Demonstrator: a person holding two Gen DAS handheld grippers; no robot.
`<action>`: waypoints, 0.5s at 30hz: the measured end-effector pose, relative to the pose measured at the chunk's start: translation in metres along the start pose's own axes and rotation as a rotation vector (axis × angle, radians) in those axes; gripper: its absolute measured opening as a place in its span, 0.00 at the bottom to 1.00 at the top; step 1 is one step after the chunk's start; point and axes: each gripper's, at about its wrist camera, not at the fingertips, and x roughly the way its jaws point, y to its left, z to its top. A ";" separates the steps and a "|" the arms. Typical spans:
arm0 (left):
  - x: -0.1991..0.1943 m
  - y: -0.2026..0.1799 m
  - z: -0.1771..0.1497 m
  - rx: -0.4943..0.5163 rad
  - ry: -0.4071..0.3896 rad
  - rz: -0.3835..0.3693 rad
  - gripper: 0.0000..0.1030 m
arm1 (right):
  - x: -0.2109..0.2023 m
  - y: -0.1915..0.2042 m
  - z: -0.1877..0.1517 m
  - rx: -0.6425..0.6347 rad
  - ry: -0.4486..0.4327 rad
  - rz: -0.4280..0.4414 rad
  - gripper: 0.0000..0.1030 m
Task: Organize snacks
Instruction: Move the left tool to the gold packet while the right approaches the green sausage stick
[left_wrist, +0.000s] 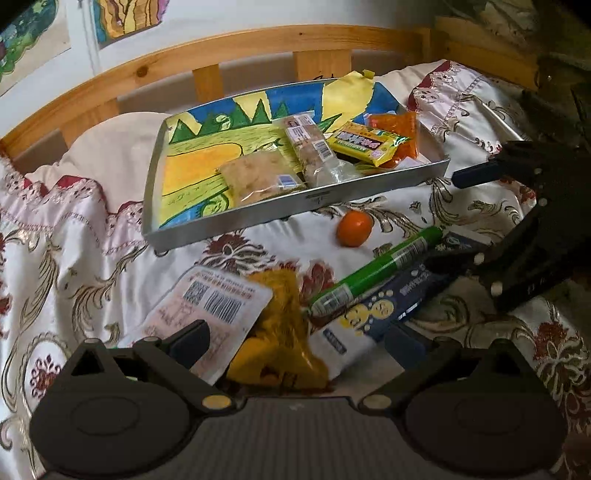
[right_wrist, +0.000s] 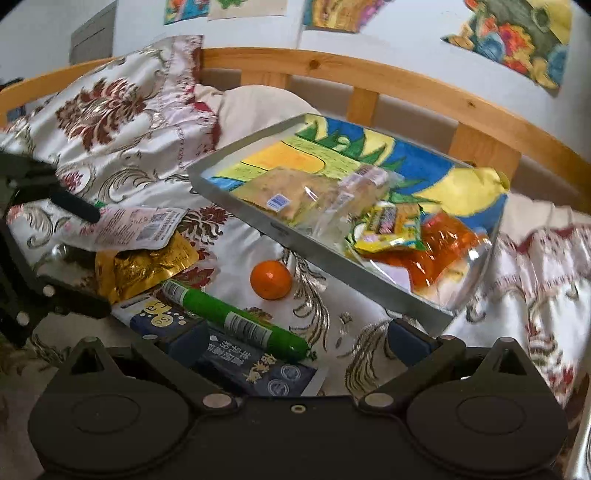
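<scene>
Currently both hand-held claws hover over a bed covered in a floral quilt (left_wrist: 92, 236), each with its fingers spread wide and holding nothing. A grey metal tray (left_wrist: 295, 206), lined with a bright crayon drawing, sits at about twelve o'clock from the left gripper (left_wrist: 295, 338) and already holds several wrapped snacks.

Loose snacks lie on the quilt short of the tray. A green sausage stick (right_wrist: 236, 317) lies just ahead of the right gripper (right_wrist: 299, 338), between its fingertips; its long axis runs from ten o'clock to four o'clock in the right wrist view. It is a slim, glossy green tube with a white label, resting across a dark blue packet (right_wrist: 255, 365). The right claw looks nearer to it, so it is probably the next pick.

A small orange fruit (right_wrist: 270, 279) sits at twelve o'clock beyond the stick. A gold foil pouch (left_wrist: 280, 332) and a white barcode-labelled pouch (left_wrist: 207, 310) lie just ahead of the left claw.
</scene>
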 end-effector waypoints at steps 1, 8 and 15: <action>0.002 0.000 0.002 0.002 0.002 -0.012 0.99 | 0.002 0.002 0.000 -0.024 -0.007 0.005 0.98; 0.008 -0.005 0.002 0.062 0.022 -0.040 0.99 | 0.021 0.009 0.001 -0.172 -0.021 0.073 0.81; 0.013 -0.006 -0.001 0.076 0.053 -0.055 0.99 | 0.032 0.004 0.006 -0.189 0.030 0.214 0.60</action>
